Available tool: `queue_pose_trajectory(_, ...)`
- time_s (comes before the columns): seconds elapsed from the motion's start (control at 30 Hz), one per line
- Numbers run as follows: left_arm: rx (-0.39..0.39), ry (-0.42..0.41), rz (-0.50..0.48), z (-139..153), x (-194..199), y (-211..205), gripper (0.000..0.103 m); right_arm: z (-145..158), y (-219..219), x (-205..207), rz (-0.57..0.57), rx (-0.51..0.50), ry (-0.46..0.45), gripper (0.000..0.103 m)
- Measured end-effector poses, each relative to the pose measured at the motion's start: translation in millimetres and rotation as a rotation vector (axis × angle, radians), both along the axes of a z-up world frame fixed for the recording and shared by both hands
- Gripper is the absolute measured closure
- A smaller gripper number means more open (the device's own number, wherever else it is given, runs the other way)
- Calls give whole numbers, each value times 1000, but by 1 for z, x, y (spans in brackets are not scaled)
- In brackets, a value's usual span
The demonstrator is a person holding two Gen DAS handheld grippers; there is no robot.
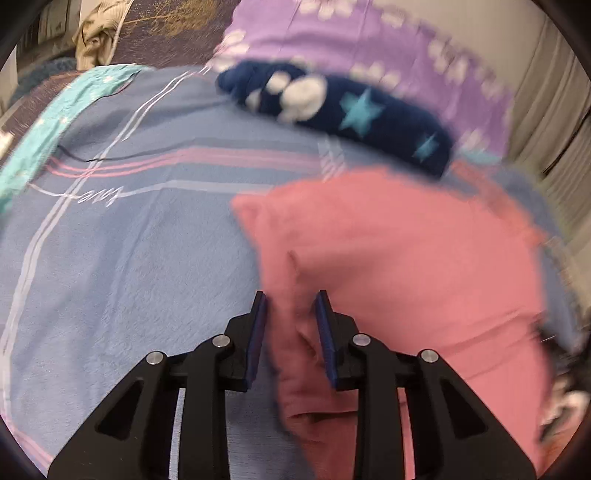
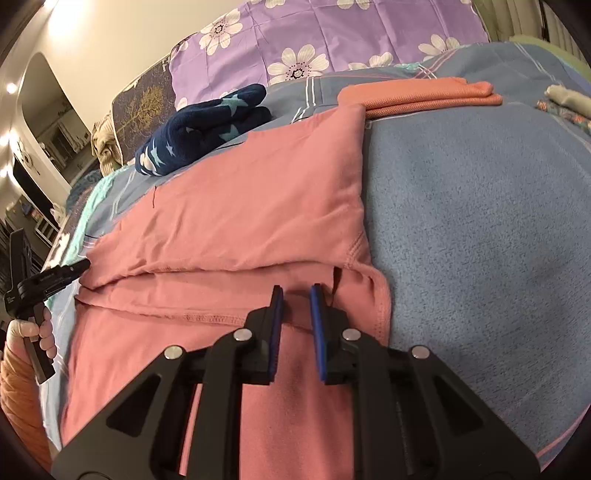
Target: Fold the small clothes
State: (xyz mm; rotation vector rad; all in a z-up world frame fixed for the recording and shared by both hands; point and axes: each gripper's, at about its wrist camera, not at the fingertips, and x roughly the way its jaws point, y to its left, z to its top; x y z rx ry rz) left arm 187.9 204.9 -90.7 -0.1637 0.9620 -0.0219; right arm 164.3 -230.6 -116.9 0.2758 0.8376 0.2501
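A blue fleece blanket (image 2: 480, 206) with pink and white stripes covers the bed; behind it lies a purple sheet with white flowers (image 2: 332, 33), and at the left of the right wrist view stand a cream wall and lit shelves; only that view shows a folded salmon cloth (image 2: 424, 96) at the far edge of the blanket and a person's hand (image 2: 31, 330) gripping the handle of the left gripper (image 2: 83, 266), whose tip meets the left edge of the pink garment (image 2: 240, 206); the garment lies spread on the blanket, its upper part folded over; a navy star-patterned garment (image 2: 199, 129) sits bundled beyond it; the blurred left wrist view shows the left gripper's jaws parted, a ridge of pink cloth between them without the pads pressing; the right gripper (image 2: 295, 290) hovers over the garment's hem, jaws narrowly apart, pinching nothing.
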Motion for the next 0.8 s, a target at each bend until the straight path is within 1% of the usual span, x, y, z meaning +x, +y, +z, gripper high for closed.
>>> queue_pose_trajectory(0.03, 34, -28, -8, -1, -2, -3, 68, 0, 3, 0, 1, -15, -2, 87)
queue_pose_trajectory(0.07, 50, -36, -9, -1, -4, -3, 65, 1, 4, 0, 1, -28, -5, 87)
queue_pose_trajectory(0.1, 53, -38, -5, 0, -6, -3, 65, 1, 6, -1, 1, -39, -6, 87)
queue_pose_trajectory(0.2, 12, -36, 6, 4, -12, 4, 65, 0, 4, 0, 1, -27, -3, 87)
queue_pose_trajectory(0.27, -48, -50, 5, 9, -17, 11, 65, 2, 2, 0, 4, -16, 0, 87)
queue_pose_trajectory(0.3, -76, -59, 3, 12, -19, 14, 63, 4, 2, -1, 14, -13, 3, 83)
queue_pose_trajectory(0.33, -115, -72, 2, 16, -20, 19, 60, 9, 2, -3, 41, -5, 7, 75)
queue_pose_trajectory(0.4, -163, -84, -3, 20, -17, 23, 55, 23, 2, -5, 112, 27, -7, 65)
queue_pose_trajectory(0.47, -209, -87, -9, 22, -7, 26, 50, 43, -5, -3, 138, 19, -59, 63)
queue_pose_trajectory(0.53, -245, -72, -5, 18, 8, 27, 49, 57, -16, 11, 94, -23, -92, 49)
queue_pose_trajectory(0.57, -257, -51, 11, 13, 19, 28, 49, 59, -22, 20, 73, -32, -89, 47)
queue_pose_trajectory(0.6, -263, -29, 26, 8, 28, 28, 49, 59, -32, 37, 47, -19, -65, 47)
queue_pose_trajectory(0.63, -270, -5, 50, 1, 40, 29, 49, 54, -45, 56, 8, 25, -29, 47)
queue_pose_trajectory(0.67, -269, -1, 65, -2, 47, 31, 52, 50, -53, 69, -15, 61, -4, 47)
queue_pose_trajectory(0.7, -264, -13, 82, -4, 54, 31, 72, 43, -63, 88, -40, 106, 25, 47)
queue_pose_trajectory(0.73, -266, -29, 89, -3, 59, 33, 89, 37, -70, 105, -69, 127, 38, 47)
queue_pose_trajectory(0.77, -307, -52, 80, -1, 64, 34, 98, 34, -72, 114, -82, 132, 43, 47)
queue_pose_trajectory(0.8, -336, -85, 78, 3, 65, 33, 98, 27, -74, 130, -92, 158, 56, 47)
